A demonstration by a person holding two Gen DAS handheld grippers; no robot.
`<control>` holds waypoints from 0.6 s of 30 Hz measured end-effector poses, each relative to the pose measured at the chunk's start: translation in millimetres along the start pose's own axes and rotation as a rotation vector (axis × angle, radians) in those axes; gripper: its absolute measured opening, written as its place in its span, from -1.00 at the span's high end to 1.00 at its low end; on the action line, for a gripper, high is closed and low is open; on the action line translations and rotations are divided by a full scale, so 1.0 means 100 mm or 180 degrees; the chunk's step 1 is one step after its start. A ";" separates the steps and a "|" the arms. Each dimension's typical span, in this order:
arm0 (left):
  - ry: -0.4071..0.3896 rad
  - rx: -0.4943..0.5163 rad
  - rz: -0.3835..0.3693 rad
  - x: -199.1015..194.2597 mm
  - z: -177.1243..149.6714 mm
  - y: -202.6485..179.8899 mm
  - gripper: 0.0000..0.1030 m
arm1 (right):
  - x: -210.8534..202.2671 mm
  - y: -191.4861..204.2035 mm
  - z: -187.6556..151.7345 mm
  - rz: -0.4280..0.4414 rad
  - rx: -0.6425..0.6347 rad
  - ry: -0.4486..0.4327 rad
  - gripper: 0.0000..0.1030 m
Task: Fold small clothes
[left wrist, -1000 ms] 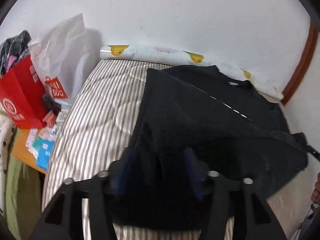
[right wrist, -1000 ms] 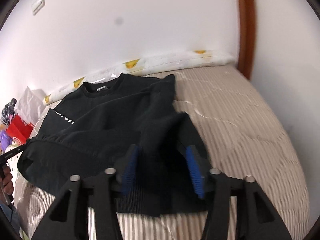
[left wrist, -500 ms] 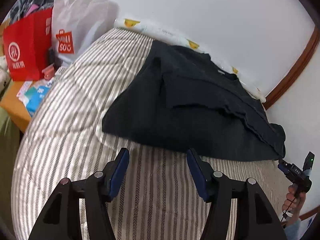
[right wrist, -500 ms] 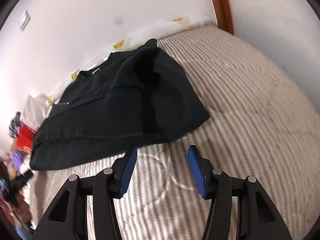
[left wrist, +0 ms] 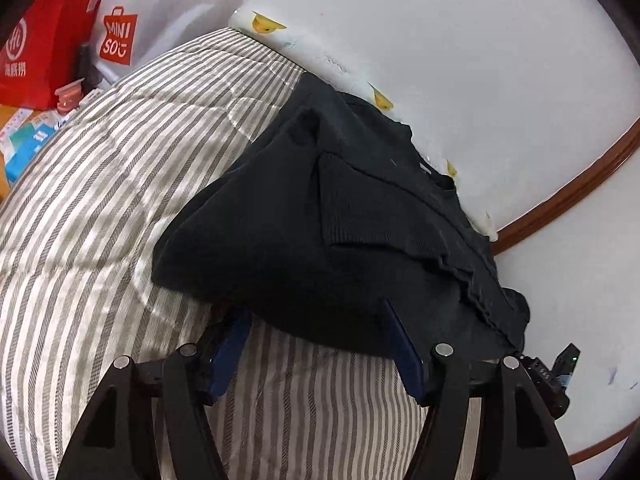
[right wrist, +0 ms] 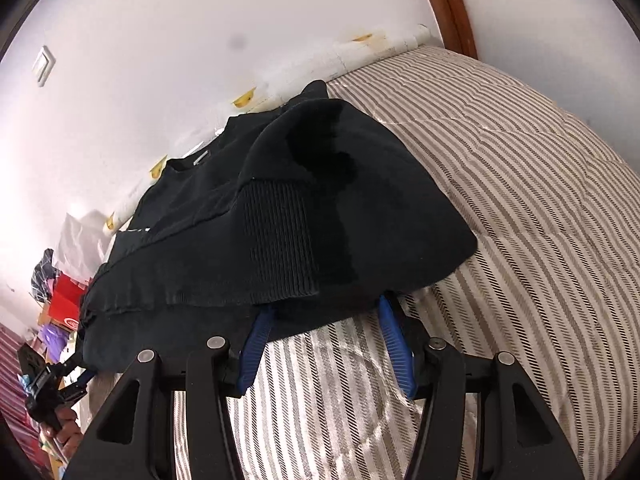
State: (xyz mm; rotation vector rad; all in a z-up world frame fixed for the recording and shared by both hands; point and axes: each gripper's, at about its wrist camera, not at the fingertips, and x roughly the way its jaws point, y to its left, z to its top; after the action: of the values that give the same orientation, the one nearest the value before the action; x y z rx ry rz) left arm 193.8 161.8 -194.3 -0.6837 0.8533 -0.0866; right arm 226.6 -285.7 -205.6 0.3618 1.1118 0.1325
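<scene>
A black sweater (left wrist: 320, 220) lies on the striped bed, its bottom half folded up over the chest. Its ribbed hem (right wrist: 280, 240) lies across the top in the right wrist view. My left gripper (left wrist: 316, 322) is open, its blue fingertips tucked under the sweater's near left edge. My right gripper (right wrist: 324, 312) is open too, its fingertips hidden under the near right edge of the sweater (right wrist: 360, 216). Neither gripper is closed on the cloth.
The striped quilt (left wrist: 100, 200) covers the bed. A white wall (left wrist: 440, 60) and a duck-print roll (left wrist: 264, 24) run behind the sweater. A red bag (left wrist: 36, 48), a white Miniso bag (left wrist: 132, 20) and clutter stand at the left. A wooden door frame (right wrist: 452, 4) is far right.
A second ago both grippers held the sweater's hem lifted. They let it go onto the chest, drew back, and have now moved forward so the open fingertips reach the folded edge.
</scene>
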 end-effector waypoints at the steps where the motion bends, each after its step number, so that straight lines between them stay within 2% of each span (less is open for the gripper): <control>1: -0.0014 0.0011 0.0045 0.03 0.01 -0.03 -0.24 | 0.01 0.01 0.02 0.0001 0.0009 -0.0003 -0.06; 5: -0.0045 0.0030 0.0160 0.10 0.05 -0.10 -0.24 | 0.09 0.03 0.09 -0.0003 0.0012 -0.0016 -0.07; 9: -0.0067 0.0028 0.0218 0.15 0.07 -0.12 -0.17 | 0.15 0.12 0.12 -0.0137 -0.0087 -0.0045 -0.08; 10: -0.0071 0.0036 0.0331 0.15 0.07 -0.14 0.12 | 0.15 0.15 0.12 -0.0191 -0.0159 -0.0076 0.05; 11: -0.0055 0.0041 0.0407 0.16 0.07 -0.14 0.31 | 0.15 0.17 0.12 -0.0204 -0.0208 -0.0097 0.20; 12: -0.0034 0.0041 0.0447 0.17 0.06 -0.13 0.57 | 0.13 0.19 0.11 -0.0240 -0.0297 -0.0148 0.55; 13: -0.0022 0.0028 0.0467 0.17 0.06 -0.10 0.70 | 0.10 0.21 0.11 -0.0244 -0.0347 -0.0180 0.69; 15: -0.0031 0.0004 0.0384 0.11 0.04 -0.06 0.83 | 0.04 0.22 0.09 -0.0223 -0.0392 -0.0210 0.77; 18: -0.0060 0.0004 0.0322 -0.02 -0.03 -0.03 0.86 | -0.07 0.22 0.04 -0.0200 -0.0437 -0.0205 0.80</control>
State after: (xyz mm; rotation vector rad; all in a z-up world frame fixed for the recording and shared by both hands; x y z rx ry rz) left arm 190.8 158.8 -192.3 -0.6383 0.8681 0.0103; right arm 228.7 -268.2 -190.4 0.2068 1.0433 0.1399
